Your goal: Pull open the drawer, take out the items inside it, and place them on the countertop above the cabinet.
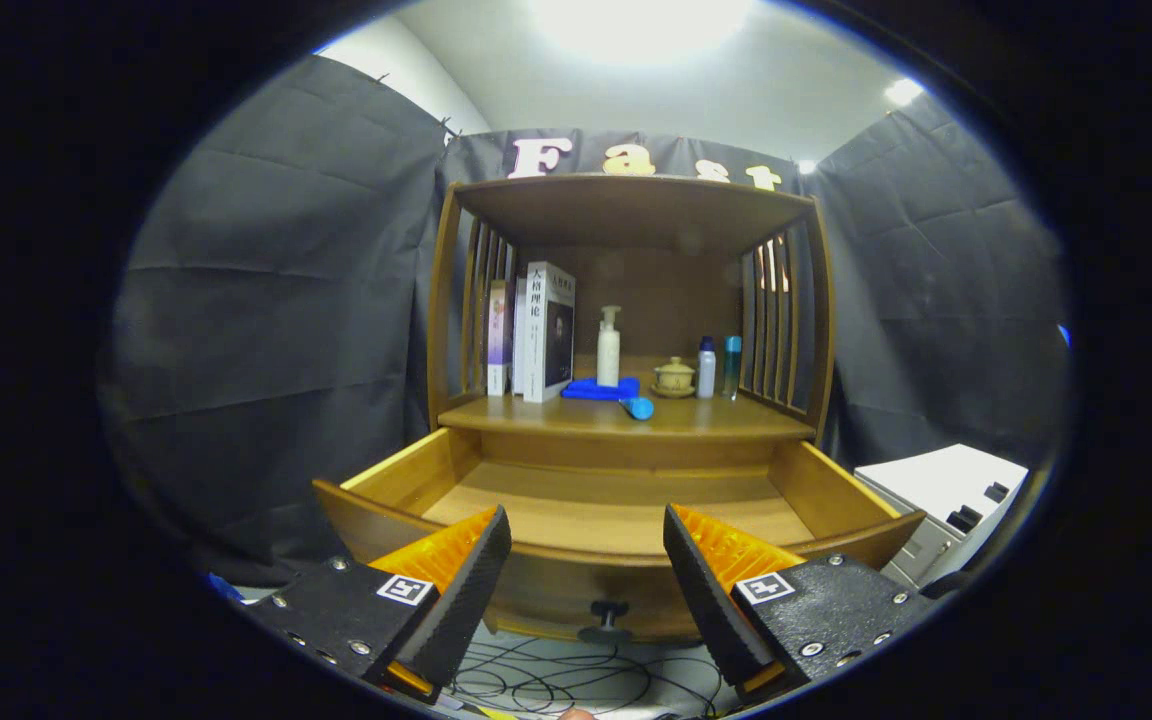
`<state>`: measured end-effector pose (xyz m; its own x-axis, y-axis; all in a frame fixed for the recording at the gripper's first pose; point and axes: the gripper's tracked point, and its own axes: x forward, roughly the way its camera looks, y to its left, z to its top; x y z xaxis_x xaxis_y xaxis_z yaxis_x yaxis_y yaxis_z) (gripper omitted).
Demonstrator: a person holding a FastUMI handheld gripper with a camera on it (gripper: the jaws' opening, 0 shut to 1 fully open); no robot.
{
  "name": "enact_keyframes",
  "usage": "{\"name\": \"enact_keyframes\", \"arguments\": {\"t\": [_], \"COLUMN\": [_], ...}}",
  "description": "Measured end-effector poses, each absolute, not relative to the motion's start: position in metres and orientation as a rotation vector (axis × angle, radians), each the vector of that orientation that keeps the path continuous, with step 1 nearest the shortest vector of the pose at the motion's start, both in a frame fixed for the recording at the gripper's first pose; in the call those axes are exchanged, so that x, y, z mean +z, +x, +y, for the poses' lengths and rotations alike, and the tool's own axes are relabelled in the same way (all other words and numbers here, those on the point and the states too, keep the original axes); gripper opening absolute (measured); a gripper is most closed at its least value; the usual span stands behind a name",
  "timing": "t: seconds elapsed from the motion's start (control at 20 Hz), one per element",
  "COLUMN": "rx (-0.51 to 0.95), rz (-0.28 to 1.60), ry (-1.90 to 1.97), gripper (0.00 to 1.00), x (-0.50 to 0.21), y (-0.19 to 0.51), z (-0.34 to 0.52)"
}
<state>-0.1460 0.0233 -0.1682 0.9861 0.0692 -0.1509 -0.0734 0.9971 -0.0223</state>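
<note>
Wooden drawer (616, 500) pulled fully out, floor seen bare. Blue cylindrical item (637, 407) laid on wooden cabinet countertop (536, 415) above. Gripper (586, 570) jaws spread, nothing held, drawn back before drawer knob (607, 612).

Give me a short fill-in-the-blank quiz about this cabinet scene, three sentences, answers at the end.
1. The drawer below the countertop is pulled ____.
2. The tongs are ____, with the drawer knob showing in the gap between the fingers.
3. The white pump bottle stands on the countertop beside the upright ____.

Missing words: open; open; books
</note>
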Motion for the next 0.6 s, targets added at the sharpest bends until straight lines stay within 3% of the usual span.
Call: {"name": "enact_keyframes", "arguments": {"t": [0.6], "rx": [0.023], "rz": [0.269], "ry": [0.063], "gripper": [0.94], "x": [-0.221], "y": [-0.13], "z": [0.018]}}
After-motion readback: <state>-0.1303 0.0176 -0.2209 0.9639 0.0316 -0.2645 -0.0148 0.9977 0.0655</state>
